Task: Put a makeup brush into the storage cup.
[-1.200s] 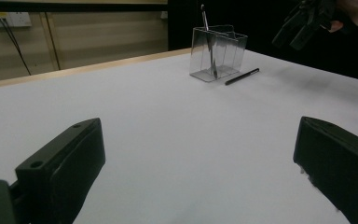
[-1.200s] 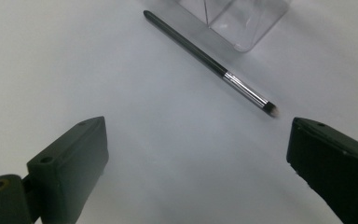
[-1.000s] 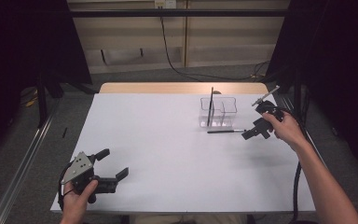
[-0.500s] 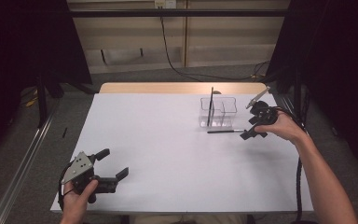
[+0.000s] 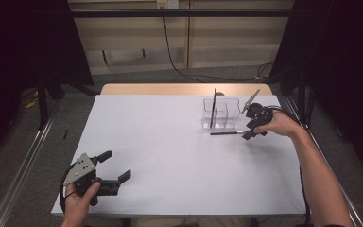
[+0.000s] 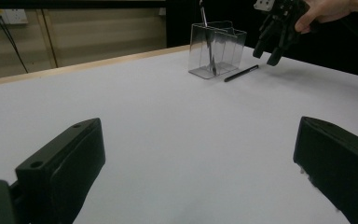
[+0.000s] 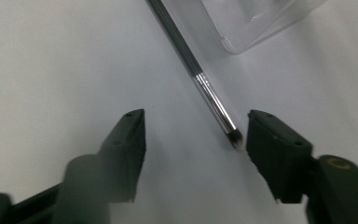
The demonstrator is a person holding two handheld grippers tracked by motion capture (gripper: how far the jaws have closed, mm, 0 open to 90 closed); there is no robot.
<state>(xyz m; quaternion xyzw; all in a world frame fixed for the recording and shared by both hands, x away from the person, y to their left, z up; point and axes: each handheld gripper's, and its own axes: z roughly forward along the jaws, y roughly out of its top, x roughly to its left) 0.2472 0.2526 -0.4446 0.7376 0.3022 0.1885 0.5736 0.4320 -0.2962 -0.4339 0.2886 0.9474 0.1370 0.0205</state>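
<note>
At about two o'clock on the white table (image 5: 170, 142), the right gripper (image 7: 193, 135) hangs over the tip end of a slim black pen with a silver ferrule (image 7: 200, 84) that lies flat just in front of the clear plastic two-compartment holder (image 5: 221, 113). Its jaws have just been closing and now straddle the tip, not yet pinching it (the right pad looks almost on it). I'd slide further up the shaft before squeezing, so the pen doesn't pivot. The left gripper (image 6: 196, 154), at seven o'clock, rests agape and empty.

No legible text or labels.
</note>
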